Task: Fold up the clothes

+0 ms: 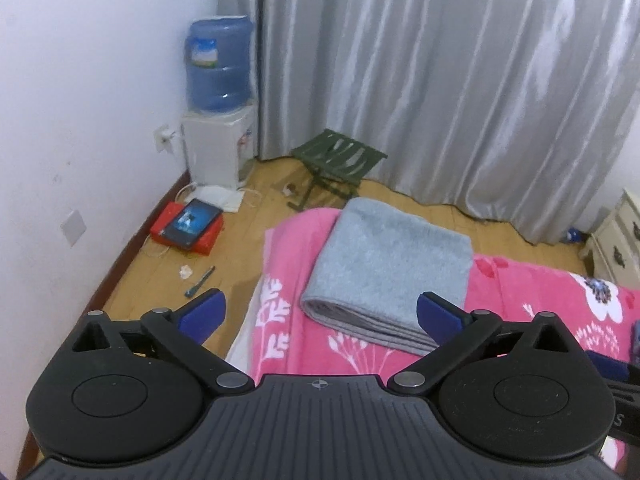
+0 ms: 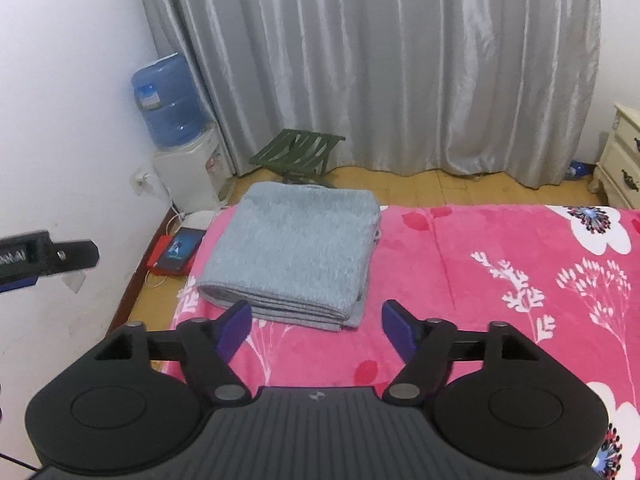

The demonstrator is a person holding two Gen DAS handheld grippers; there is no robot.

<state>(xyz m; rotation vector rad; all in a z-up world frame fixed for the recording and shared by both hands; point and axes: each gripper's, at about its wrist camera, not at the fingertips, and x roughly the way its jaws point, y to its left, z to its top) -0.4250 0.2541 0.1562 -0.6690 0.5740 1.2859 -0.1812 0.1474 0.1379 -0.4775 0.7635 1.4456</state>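
Observation:
A grey-blue fleecy cloth (image 1: pixel 388 268) lies folded into a thick rectangle at the far left corner of the pink flowered bedspread (image 1: pixel 532 300). It also shows in the right wrist view (image 2: pixel 296 248), with stacked folded edges facing me. My left gripper (image 1: pixel 320 312) is open and empty, held above the bed's near left edge, short of the cloth. My right gripper (image 2: pixel 316 328) is open and empty, just in front of the cloth's near edge. Part of the left gripper (image 2: pixel 48 258) shows at the left of the right wrist view.
The bedspread (image 2: pixel 500 248) stretches to the right. On the wooden floor stand a water dispenser (image 1: pixel 218 148), a green folding stool (image 1: pixel 340 160), and a tablet on a red box (image 1: pixel 190 222). A cream nightstand (image 2: pixel 624 160) is at the right. Grey curtains hang behind.

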